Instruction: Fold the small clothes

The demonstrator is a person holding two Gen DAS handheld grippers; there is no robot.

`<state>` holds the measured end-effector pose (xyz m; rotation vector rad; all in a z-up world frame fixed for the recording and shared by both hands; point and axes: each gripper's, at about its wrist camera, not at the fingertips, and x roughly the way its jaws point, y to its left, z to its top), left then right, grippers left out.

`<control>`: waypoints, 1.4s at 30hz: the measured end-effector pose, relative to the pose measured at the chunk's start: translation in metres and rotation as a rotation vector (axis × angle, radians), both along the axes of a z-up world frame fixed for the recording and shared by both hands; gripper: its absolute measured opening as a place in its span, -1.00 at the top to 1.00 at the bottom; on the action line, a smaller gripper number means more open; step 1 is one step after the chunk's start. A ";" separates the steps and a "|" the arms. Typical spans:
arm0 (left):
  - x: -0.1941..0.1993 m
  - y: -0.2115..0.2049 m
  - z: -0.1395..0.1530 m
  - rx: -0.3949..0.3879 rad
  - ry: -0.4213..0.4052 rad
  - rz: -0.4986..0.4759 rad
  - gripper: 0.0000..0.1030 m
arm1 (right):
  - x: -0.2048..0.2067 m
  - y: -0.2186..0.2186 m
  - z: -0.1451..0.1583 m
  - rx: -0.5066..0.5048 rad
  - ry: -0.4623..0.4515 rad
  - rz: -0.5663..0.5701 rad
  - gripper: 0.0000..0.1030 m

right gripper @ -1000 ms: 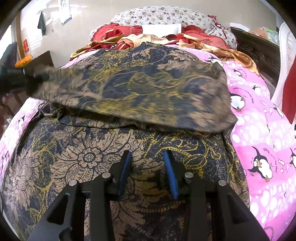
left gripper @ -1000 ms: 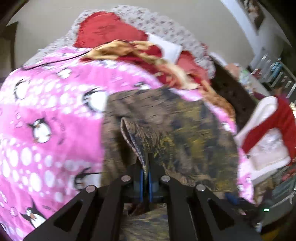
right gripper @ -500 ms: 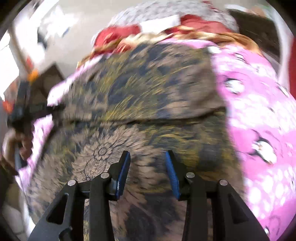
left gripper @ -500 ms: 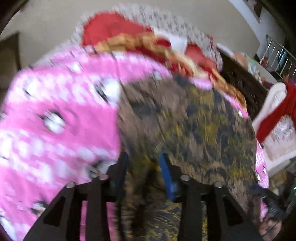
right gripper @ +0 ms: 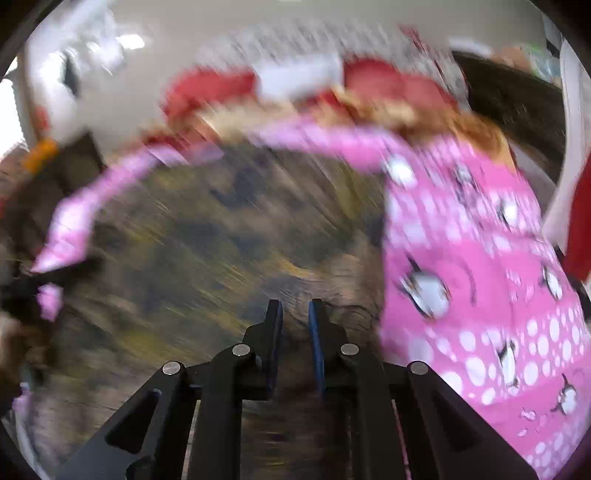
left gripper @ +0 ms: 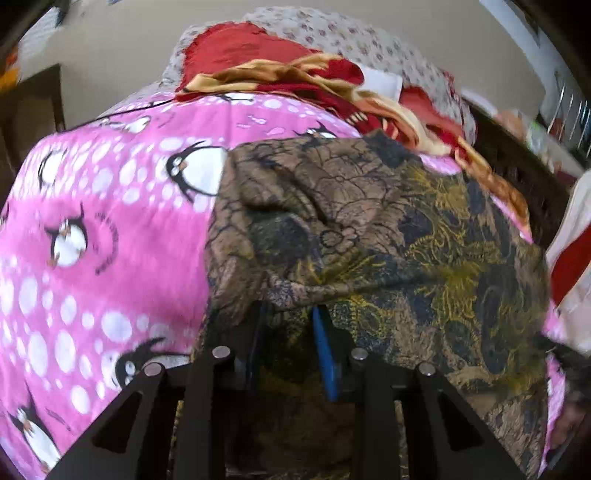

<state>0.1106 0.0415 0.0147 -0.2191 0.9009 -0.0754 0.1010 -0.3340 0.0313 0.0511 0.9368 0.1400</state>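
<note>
A dark brown and gold patterned garment lies folded over on the pink penguin bedspread. My left gripper is open at the garment's near edge, and a fold of the cloth drapes over its fingertips. In the blurred right wrist view the same garment fills the left and middle. My right gripper hovers low over it with its jaws a narrow gap apart and nothing clearly between them.
Red and gold clothes and a floral pillow are piled at the head of the bed. A dark wooden bed frame runs along the right. A white and red item sits beyond the bed's right side.
My left gripper let go of the cloth corner and opened; the lifted flap now lies folded over. My right gripper's jaws narrowed and it swung fast, blurring its view.
</note>
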 end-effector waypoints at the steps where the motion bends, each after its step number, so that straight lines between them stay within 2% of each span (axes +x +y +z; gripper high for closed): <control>1: -0.003 -0.001 -0.001 0.000 -0.012 0.004 0.46 | 0.003 -0.008 -0.012 0.000 0.037 -0.027 0.68; 3: -0.008 -0.004 -0.005 0.023 -0.044 0.002 0.46 | -0.003 -0.024 -0.018 0.093 0.000 -0.041 0.70; 4: -0.009 -0.005 -0.005 0.027 -0.053 0.006 0.46 | -0.004 -0.024 -0.018 0.091 -0.001 -0.043 0.69; 6: -0.009 -0.007 -0.005 0.036 -0.056 0.014 0.46 | -0.003 -0.013 -0.014 0.015 0.019 -0.021 0.69; 8: -0.010 -0.010 -0.004 0.056 -0.060 0.011 0.46 | 0.002 -0.008 -0.004 -0.018 0.065 -0.014 0.68; 11: -0.008 -0.012 -0.003 0.061 -0.061 0.010 0.45 | 0.005 -0.006 0.033 0.015 -0.065 -0.037 0.69; 13: -0.006 -0.014 -0.002 0.063 -0.054 -0.003 0.34 | 0.018 -0.004 0.039 0.034 -0.094 -0.054 0.64; 14: -0.003 -0.015 -0.001 0.051 -0.046 -0.021 0.17 | 0.030 -0.003 0.033 0.012 -0.070 -0.064 0.61; 15: 0.000 -0.015 0.001 0.034 -0.035 -0.041 0.05 | 0.046 -0.001 0.017 -0.039 -0.002 -0.072 0.60; 16: 0.002 -0.015 0.003 0.027 -0.025 -0.053 0.04 | 0.057 -0.002 0.001 -0.068 0.060 -0.071 0.56; 18: 0.007 -0.012 0.008 0.014 -0.009 -0.058 0.04 | 0.066 -0.013 -0.007 -0.003 0.041 -0.097 0.33; 19: 0.010 -0.008 0.010 -0.002 -0.009 -0.057 0.04 | 0.069 -0.019 -0.008 0.029 0.067 -0.129 0.25; 21: 0.020 -0.003 0.008 -0.016 0.016 -0.060 0.03 | 0.070 -0.023 -0.007 0.065 0.093 -0.141 0.23; 23: 0.027 -0.004 0.007 -0.011 0.035 -0.070 0.02 | 0.072 -0.020 -0.001 0.037 0.128 -0.114 0.23; 25: 0.033 -0.010 0.011 0.025 0.042 -0.085 -0.02 | 0.071 -0.011 0.018 0.004 0.112 -0.114 0.25; 27: 0.032 -0.014 0.021 0.059 0.030 -0.065 -0.02 | 0.062 0.009 0.040 0.027 0.027 -0.063 0.25; 28: 0.029 -0.016 0.028 0.057 -0.001 -0.046 -0.03 | 0.058 0.020 0.047 0.033 -0.007 -0.040 0.25; 30: 0.025 -0.021 0.035 0.036 -0.026 -0.035 -0.18 | 0.052 0.048 0.055 0.034 -0.069 0.008 0.25; 31: 0.026 -0.024 0.034 0.039 -0.022 -0.039 -0.18 | 0.051 0.063 0.051 0.030 -0.078 0.027 0.25; 32: 0.031 -0.031 0.027 0.075 0.011 -0.046 -0.18 | 0.053 0.074 0.043 0.019 -0.061 0.027 0.25; 34: 0.042 -0.036 0.007 0.124 0.100 -0.052 -0.19 | 0.067 0.088 0.011 0.008 0.056 0.018 0.25; 35: 0.043 -0.037 0.003 0.145 0.091 -0.066 -0.22 | 0.069 0.093 -0.002 -0.030 0.078 0.015 0.25; 36: 0.042 -0.039 0.006 0.167 0.081 -0.073 -0.22 | 0.065 0.099 -0.005 -0.079 0.031 0.035 0.25; 37: 0.039 -0.041 0.011 0.184 0.077 -0.068 -0.21 | 0.062 0.102 -0.004 -0.102 0.022 0.043 0.25; 38: 0.032 -0.042 0.019 0.188 0.054 -0.059 -0.21 | 0.059 0.104 0.002 -0.111 0.029 0.043 0.25; 40: 0.012 -0.044 0.034 0.141 -0.006 -0.064 -0.21 | 0.051 0.101 0.013 -0.085 0.026 0.060 0.25; 42: -0.009 -0.049 0.039 0.072 -0.030 -0.088 -0.24 | 0.027 0.099 0.030 -0.059 -0.035 0.070 0.25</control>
